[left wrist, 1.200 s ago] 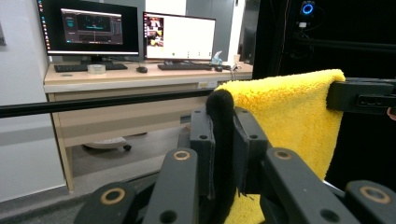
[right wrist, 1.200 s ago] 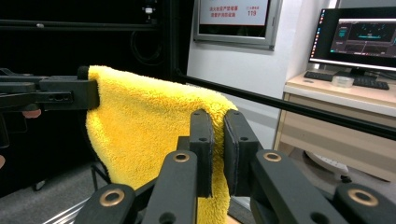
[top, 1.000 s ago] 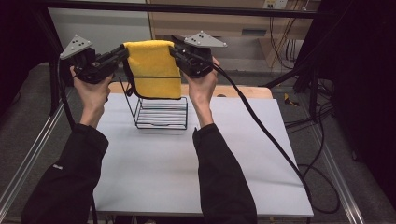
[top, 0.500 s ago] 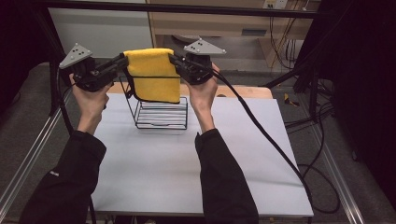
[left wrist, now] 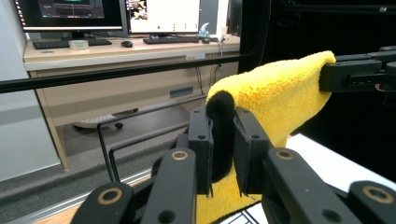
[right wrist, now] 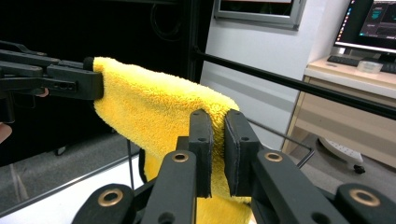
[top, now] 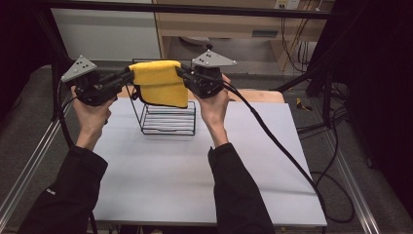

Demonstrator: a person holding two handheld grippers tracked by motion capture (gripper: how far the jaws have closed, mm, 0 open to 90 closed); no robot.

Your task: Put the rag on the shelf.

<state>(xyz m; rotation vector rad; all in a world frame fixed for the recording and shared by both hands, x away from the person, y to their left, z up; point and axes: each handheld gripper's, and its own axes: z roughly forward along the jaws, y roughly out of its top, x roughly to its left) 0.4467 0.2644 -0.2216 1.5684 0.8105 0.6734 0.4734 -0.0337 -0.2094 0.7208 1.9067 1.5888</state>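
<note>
1. Cloth: a yellow towel (top: 159, 84) hangs folded in the air above the black wire rack (top: 167, 118), stretched between 2 grippers, its lower edge reaching down in front of the rack's top rail.
2. Left gripper (top: 127, 77) is clamped on the towel's left top corner; in the left gripper view its jaws (left wrist: 223, 140) pinch a fold of towel (left wrist: 275, 98) around a dark rounded pad.
3. Right gripper (top: 180, 73) is clamped on the opposite top corner; in the right gripper view the jaws (right wrist: 215, 149) sit close together with yellow pile (right wrist: 159, 112) squeezed between them.
4. Rack stands on the white table (top: 195, 180), toward its far edge, between the person's 2 forearms.
5. Each hand holds its gripper at about the same height, so the towel's top edge runs nearly level.
6. Cable (top: 282, 151) from the right gripper trails across the table to its right edge.
</note>
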